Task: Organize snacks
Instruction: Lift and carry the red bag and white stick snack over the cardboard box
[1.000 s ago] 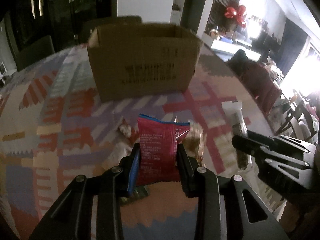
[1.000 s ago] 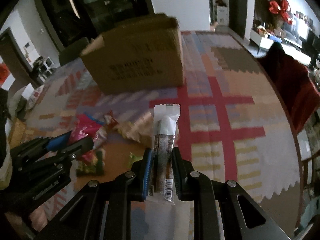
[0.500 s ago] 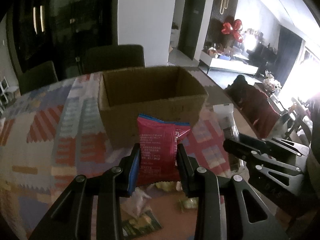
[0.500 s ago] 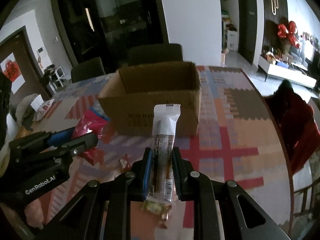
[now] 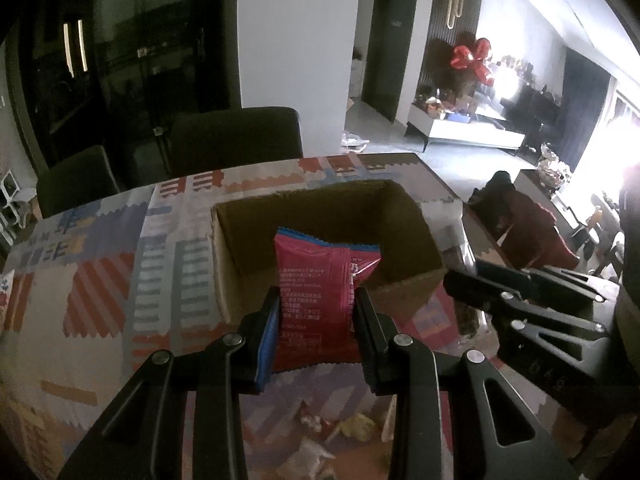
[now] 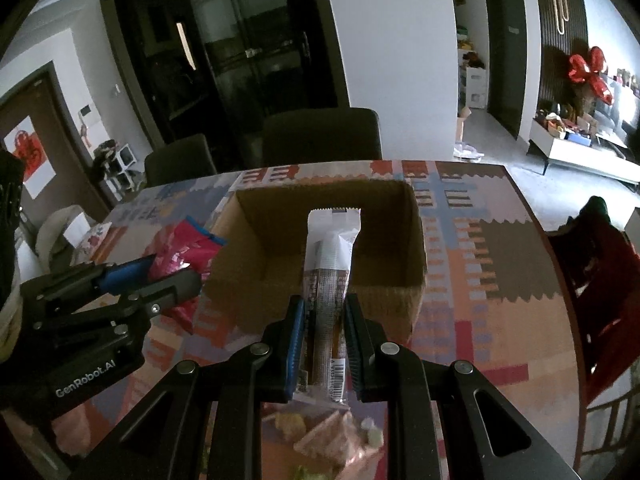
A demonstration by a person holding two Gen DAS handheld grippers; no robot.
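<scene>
A red snack packet (image 5: 316,300) stood upright at the centre of the left wrist view, clamped in the left claw (image 5: 314,328), in front of the open cardboard box (image 5: 248,248). A long bar wrapper (image 6: 328,280) was pinched likewise in the right claw (image 6: 323,336), centre frame. Loose snacks (image 5: 344,428) lay at the lower edge on the patterned tabletop (image 5: 96,280). Dark chairs (image 6: 320,136) stood behind.

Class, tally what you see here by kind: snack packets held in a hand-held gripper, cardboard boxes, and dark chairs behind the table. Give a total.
Held snack packets: 2, the red packet in the left hand-held gripper and the long bar packet in the right hand-held gripper
Cardboard boxes: 1
Dark chairs: 2
Total: 5
</scene>
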